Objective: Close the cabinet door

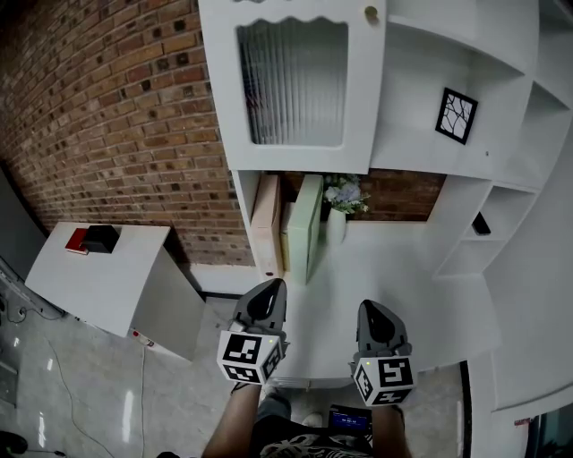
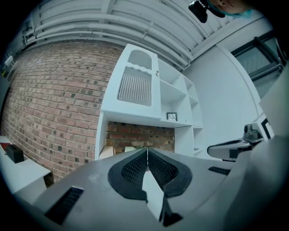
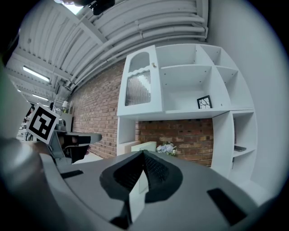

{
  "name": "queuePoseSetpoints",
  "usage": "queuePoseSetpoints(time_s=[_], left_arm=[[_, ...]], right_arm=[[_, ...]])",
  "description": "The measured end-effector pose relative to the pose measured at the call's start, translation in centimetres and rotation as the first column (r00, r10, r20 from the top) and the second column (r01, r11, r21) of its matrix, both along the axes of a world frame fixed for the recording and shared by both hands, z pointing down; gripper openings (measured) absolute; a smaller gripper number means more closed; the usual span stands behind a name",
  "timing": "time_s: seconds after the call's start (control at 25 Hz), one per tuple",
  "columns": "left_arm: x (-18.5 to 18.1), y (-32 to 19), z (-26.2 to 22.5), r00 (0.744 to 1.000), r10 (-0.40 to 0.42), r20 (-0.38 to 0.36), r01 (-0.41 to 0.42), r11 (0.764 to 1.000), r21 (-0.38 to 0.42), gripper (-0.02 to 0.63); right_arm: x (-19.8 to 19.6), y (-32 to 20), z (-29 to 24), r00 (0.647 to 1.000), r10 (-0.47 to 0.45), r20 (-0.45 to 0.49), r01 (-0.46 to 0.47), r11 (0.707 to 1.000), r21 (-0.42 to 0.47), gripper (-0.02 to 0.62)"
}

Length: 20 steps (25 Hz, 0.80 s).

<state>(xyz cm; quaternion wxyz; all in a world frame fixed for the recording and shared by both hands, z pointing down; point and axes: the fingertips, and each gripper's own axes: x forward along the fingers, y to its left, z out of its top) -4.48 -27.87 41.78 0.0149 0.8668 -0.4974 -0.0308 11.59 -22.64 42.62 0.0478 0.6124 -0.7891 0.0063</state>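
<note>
Where the door stands: the cabinet door [image 1: 295, 80] is seen at the upper left of the white shelf unit [image 1: 501, 134], above the counter [image 1: 403, 295] and well apart from both tools. Whether it lies flush or is left slightly ajar cannot be settled from these views.
Left hand-held gripper [image 1: 273, 286]: pressed together, with nothing caught between the ribbed black pads; it is held level, low in front of the counter.
Right hand-held gripper [image 1: 372, 307]: likewise pressed together and empty, just beside the left one.
Door build: a flat white painted frame is made out, with a scalloped top edge to its opening and a pane of vertically fluted glass [image 1: 294, 82] set in it. A small round brass-coloured knob [image 1: 371, 13] is fixed near the edge next to the open shelves.
Handling: the door is judged stiff and fairly light, swinging freely on hinges. The glass is taken to be fragile and the paint smooth, so slipping is to be expected.
Where to take hold: no grip seems needed. A push on the solid frame close to the knob is judged best, never on the pane.
Surroundings: rough red brick wall [image 1: 107, 107], matt and uneven, against the smooth white shelving.
</note>
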Motion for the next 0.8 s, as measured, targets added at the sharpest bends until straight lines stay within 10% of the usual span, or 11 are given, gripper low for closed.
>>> queuePoseSetpoints(time_s=[0.8], left_arm=[[-0.22, -0.36, 0.38, 1.0, -0.005, 0.003, 0.005, 1.0, -0.006, 0.017]], right_arm=[[0.21, -0.22, -0.08, 1.0, 0.004, 0.003, -0.004, 1.0, -0.002, 0.0]])
